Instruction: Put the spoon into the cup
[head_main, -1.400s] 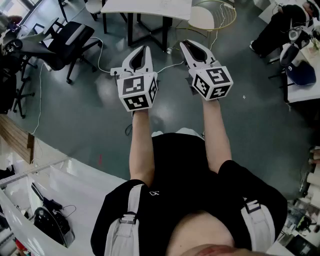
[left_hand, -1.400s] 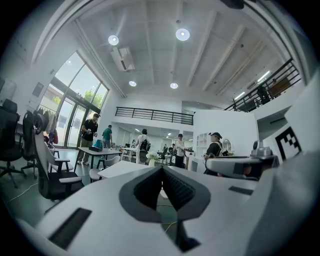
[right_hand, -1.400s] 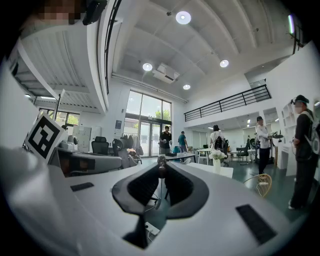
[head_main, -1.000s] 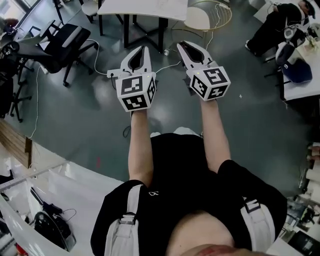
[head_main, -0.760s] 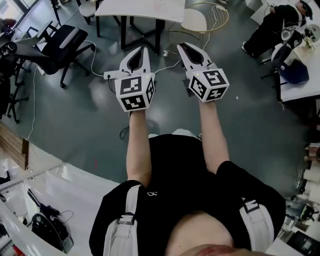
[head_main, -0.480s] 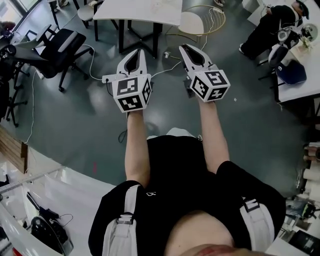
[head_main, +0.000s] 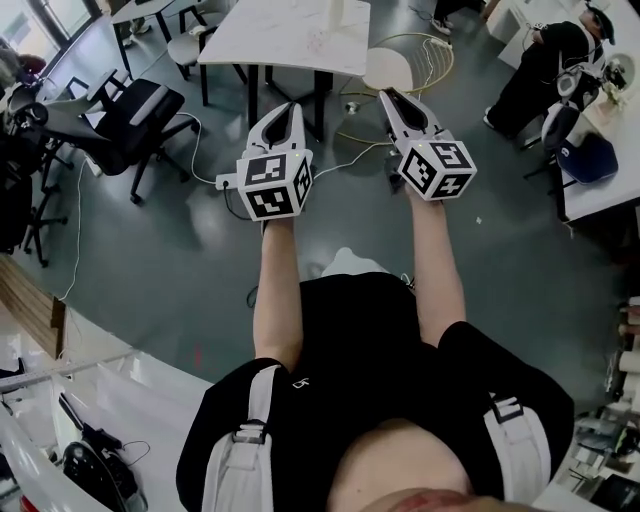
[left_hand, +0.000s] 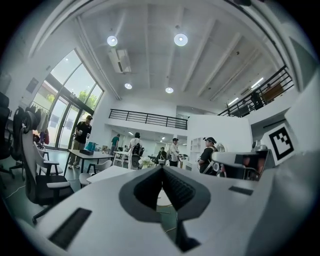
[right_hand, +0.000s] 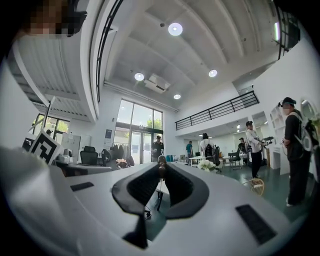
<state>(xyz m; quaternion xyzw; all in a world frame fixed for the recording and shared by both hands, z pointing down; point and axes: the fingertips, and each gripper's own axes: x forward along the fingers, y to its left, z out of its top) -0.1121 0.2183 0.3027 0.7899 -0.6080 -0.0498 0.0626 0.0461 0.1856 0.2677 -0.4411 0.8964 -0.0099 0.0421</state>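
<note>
I see no cup that I can be sure of. A white upright thing (head_main: 335, 12) stands on the white table (head_main: 290, 40) ahead, too small to name. My right gripper (head_main: 388, 95) points level toward that table. In the right gripper view its jaws (right_hand: 161, 165) stand nearly together with a small rounded metal end (right_hand: 161, 160) pinched at the tips. It looks like the spoon's handle, and the rest is hidden. My left gripper (head_main: 287, 108) points the same way beside it. Its tips (left_hand: 161, 169) meet with nothing between them.
A black office chair (head_main: 140, 100) stands left of the table, and a round stool with a gold wire ring (head_main: 390, 65) stands right of it. Cables (head_main: 205, 150) trail over the grey floor. Desks and seated people fill the far right (head_main: 580, 70). People stand farther down the hall (left_hand: 82, 135).
The person has walked toward the white table, which now shows more of its top. Both grippers have risen and gone forward, the right one farther.
</note>
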